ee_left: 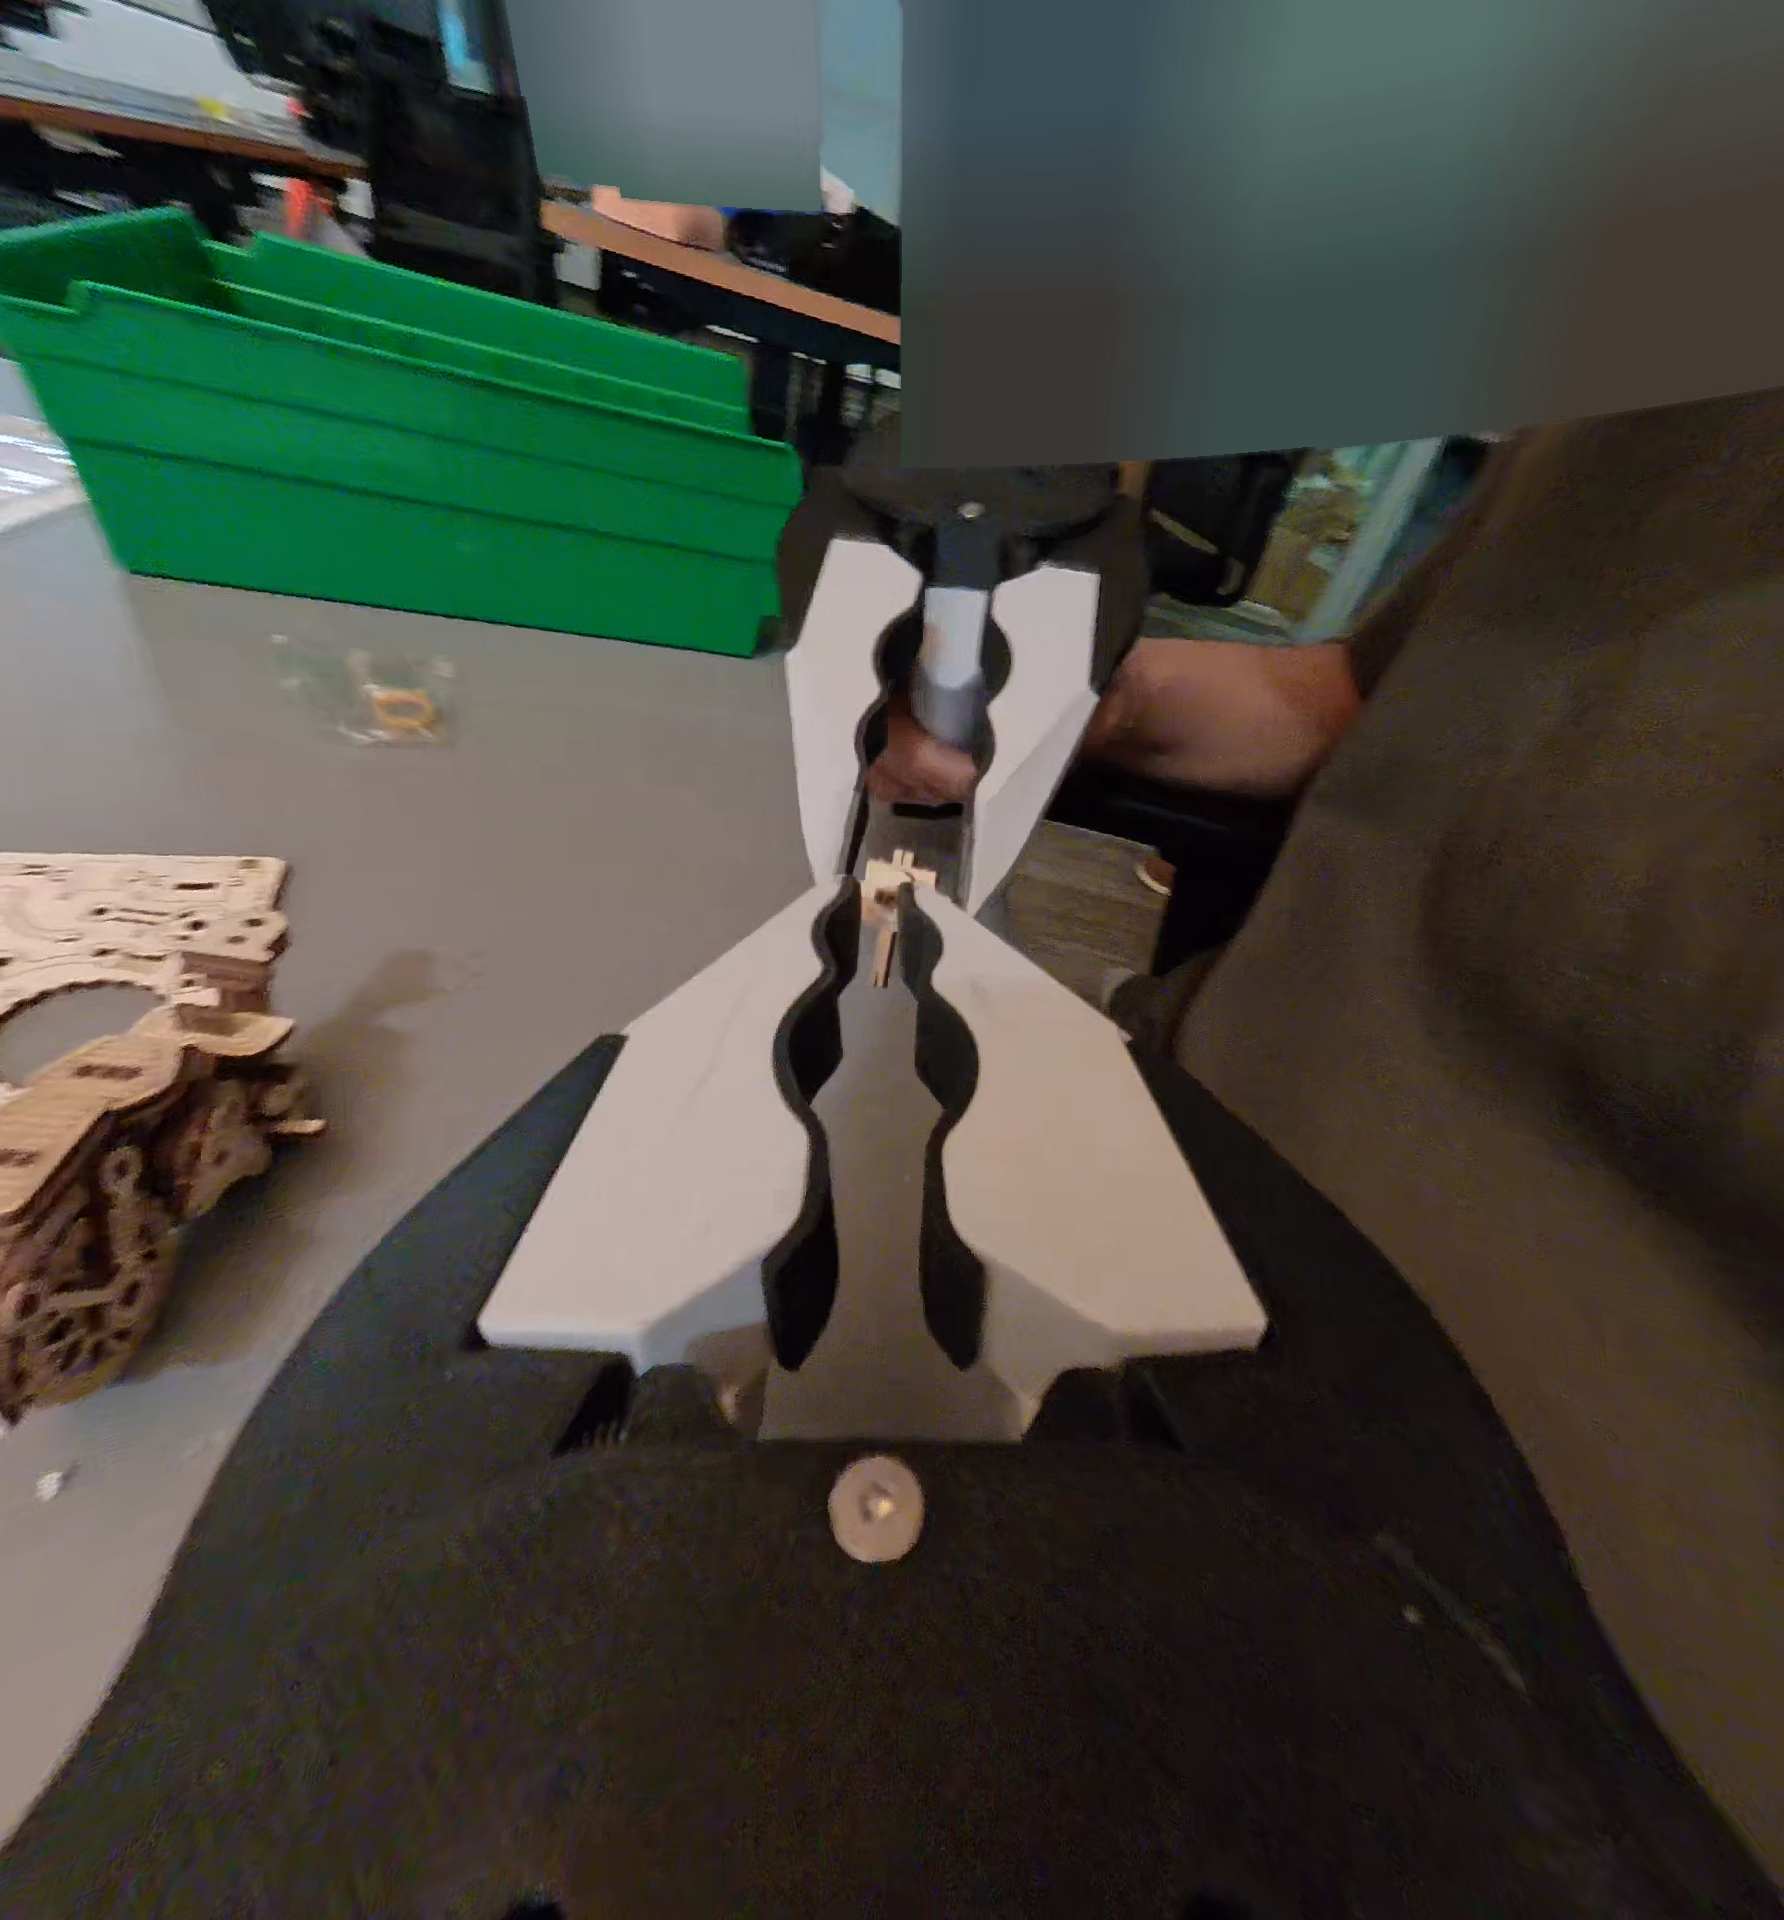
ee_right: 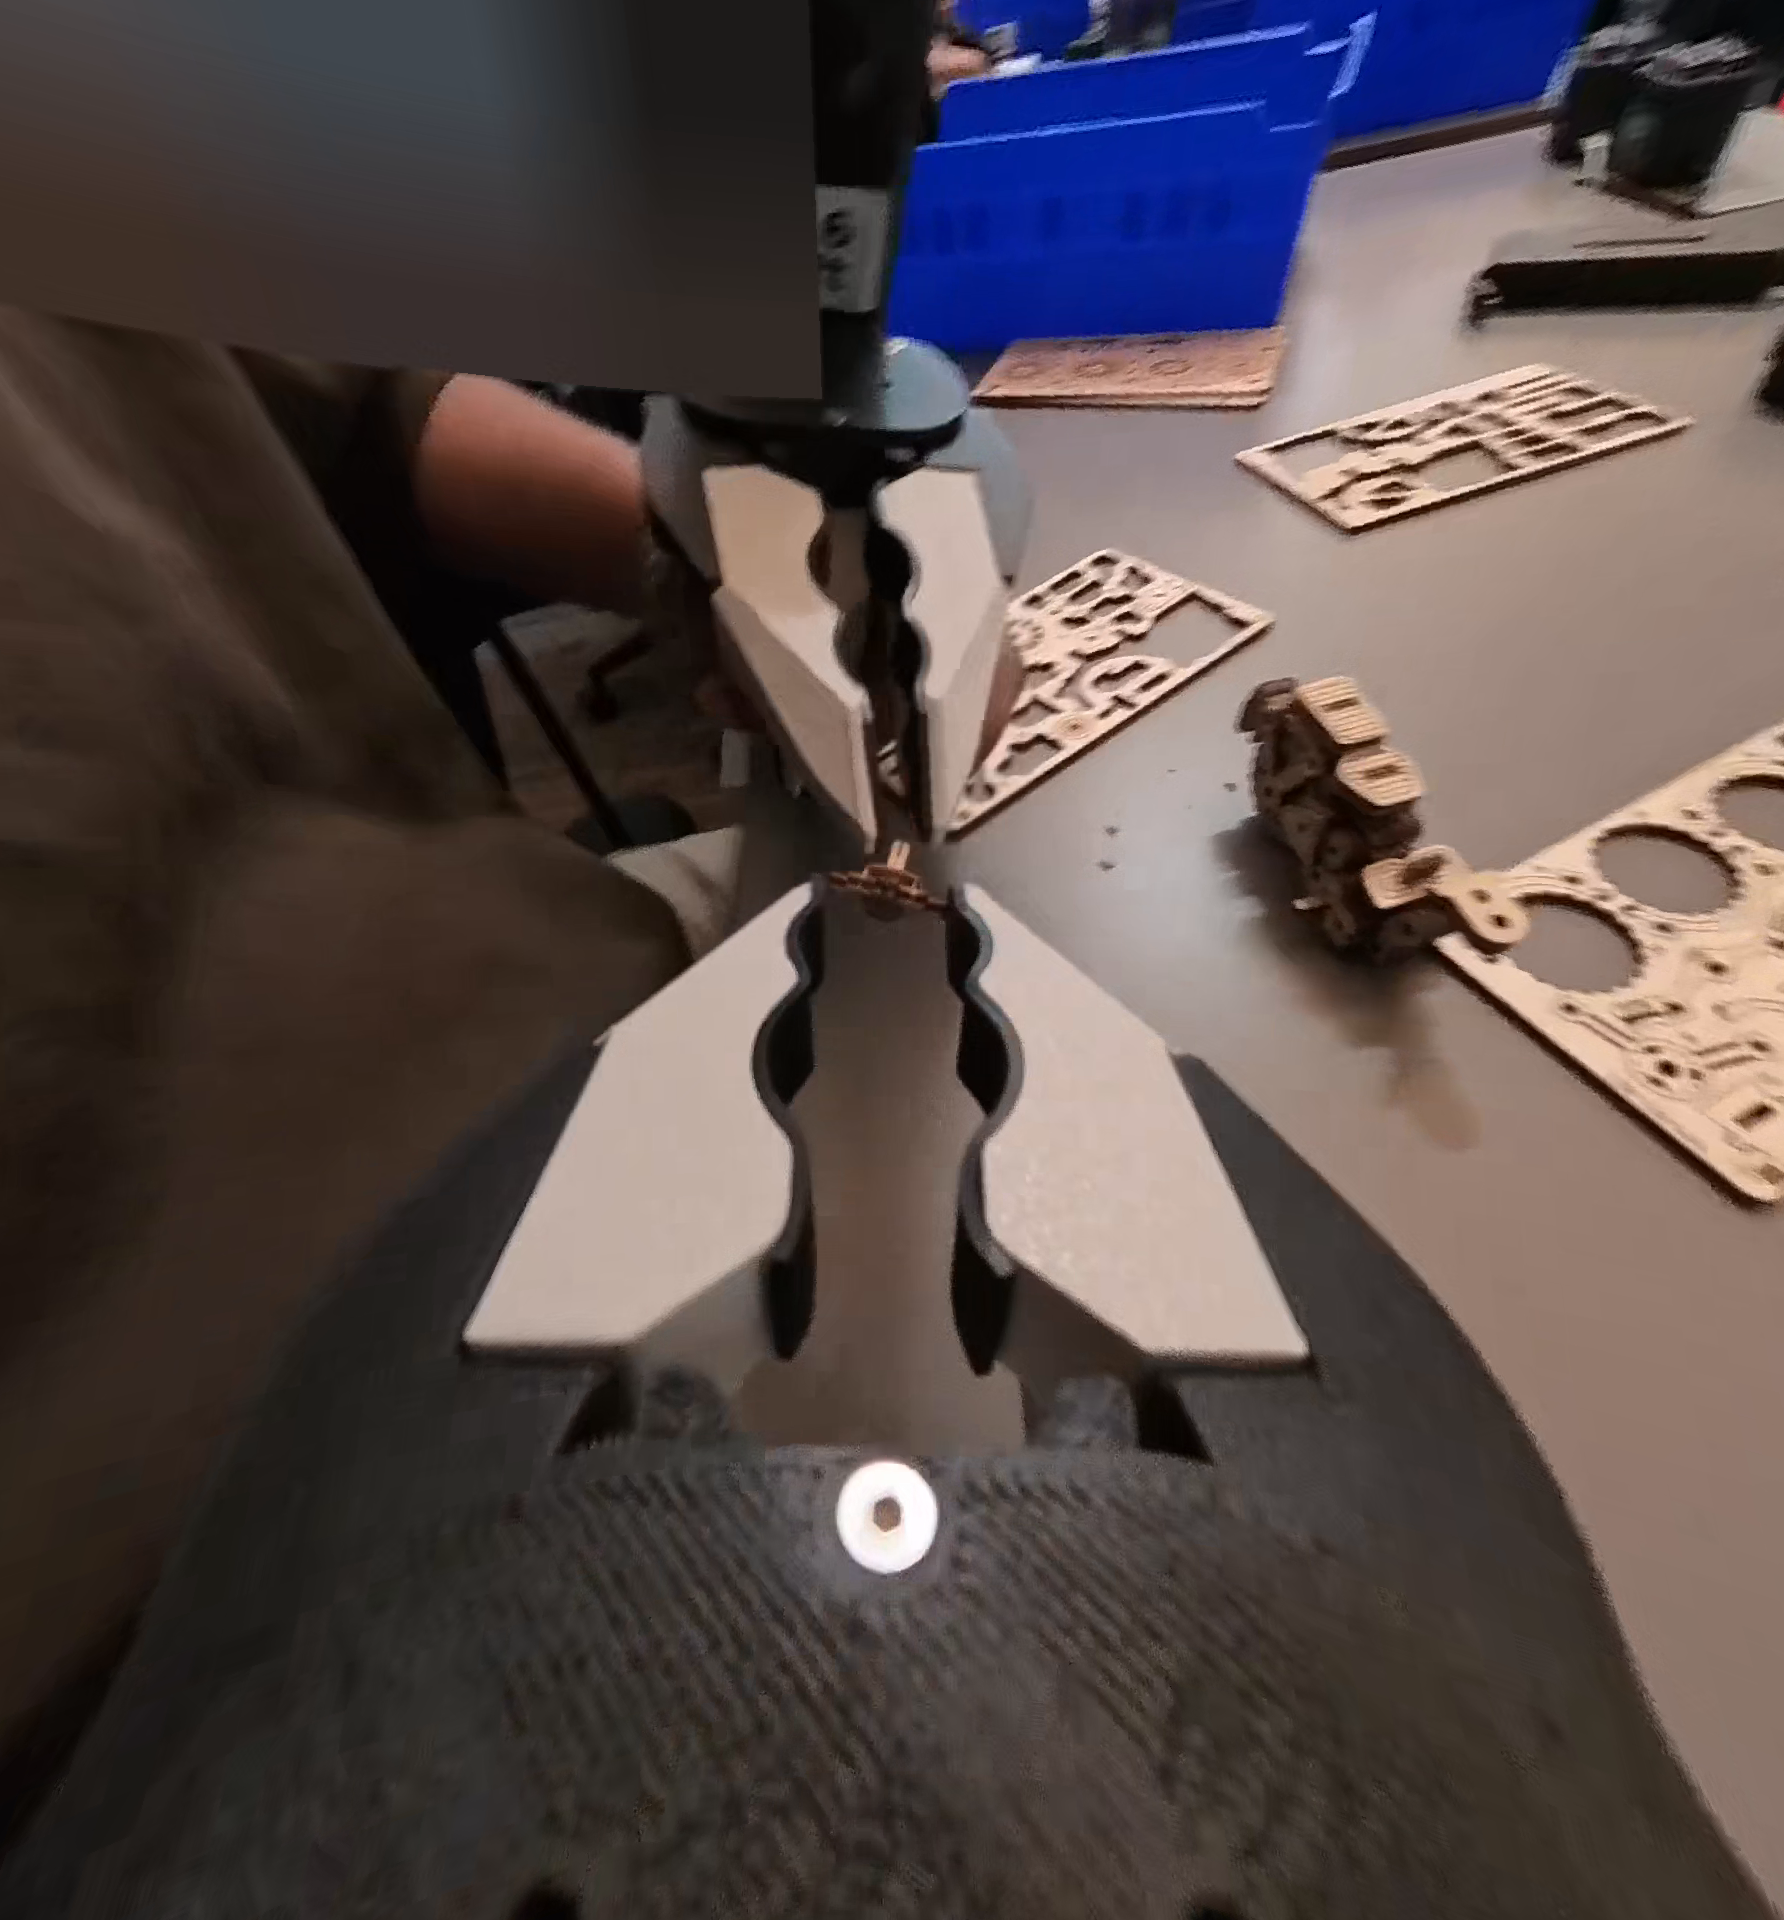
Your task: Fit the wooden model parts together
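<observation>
At the centre of the left wrist view, the left gripper (ee_left: 880,940) is pinching a thin wooden strip (ee_left: 882,951) that is standing upright, its long axis running up the frame. Tip to tip with it, the right gripper (ee_right: 888,902) is clamping a small wooden piece (ee_right: 883,891) lying crosswise. The two parts are meeting at right angles just above the table's (ee_right: 1387,1039) near edge, neither gripper nearer.

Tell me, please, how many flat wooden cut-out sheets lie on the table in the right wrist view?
4: one with round holes at the right edge, one beside the far gripper, one beyond it, and a darker one by the blue bin. Others may be hidden.
</observation>
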{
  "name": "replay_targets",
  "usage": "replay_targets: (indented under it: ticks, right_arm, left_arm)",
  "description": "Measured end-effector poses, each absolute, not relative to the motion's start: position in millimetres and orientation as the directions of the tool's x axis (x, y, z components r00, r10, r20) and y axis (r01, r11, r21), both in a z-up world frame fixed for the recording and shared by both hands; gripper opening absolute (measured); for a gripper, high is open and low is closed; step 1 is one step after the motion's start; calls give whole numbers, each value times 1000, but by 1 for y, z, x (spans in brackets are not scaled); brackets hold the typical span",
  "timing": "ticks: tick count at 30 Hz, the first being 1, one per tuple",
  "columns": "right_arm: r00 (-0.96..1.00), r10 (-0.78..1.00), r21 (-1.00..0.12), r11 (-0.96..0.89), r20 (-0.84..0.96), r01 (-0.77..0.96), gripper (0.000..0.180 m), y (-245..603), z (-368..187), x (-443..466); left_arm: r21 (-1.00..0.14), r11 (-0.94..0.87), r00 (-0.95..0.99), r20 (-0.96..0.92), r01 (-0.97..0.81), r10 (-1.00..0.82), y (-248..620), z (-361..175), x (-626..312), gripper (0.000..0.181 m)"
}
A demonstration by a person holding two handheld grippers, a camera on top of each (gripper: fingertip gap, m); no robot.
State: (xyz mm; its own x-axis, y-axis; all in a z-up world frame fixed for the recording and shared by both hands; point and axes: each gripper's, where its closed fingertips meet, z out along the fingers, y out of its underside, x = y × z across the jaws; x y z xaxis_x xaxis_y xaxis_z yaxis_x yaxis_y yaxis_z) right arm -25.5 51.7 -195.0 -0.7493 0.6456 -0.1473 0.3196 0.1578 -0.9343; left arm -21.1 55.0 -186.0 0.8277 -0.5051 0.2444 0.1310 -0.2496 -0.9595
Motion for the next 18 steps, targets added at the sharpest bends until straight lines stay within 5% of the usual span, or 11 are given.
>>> replay_targets:
  ticks: [18]
  right_arm:
    - [-854, 494, -907, 268, -162, 326, 20, 32, -208, 0]
  left_arm:
    - [-926, -374, 722, 295, 54, -625, 39, -202, 5, 1]
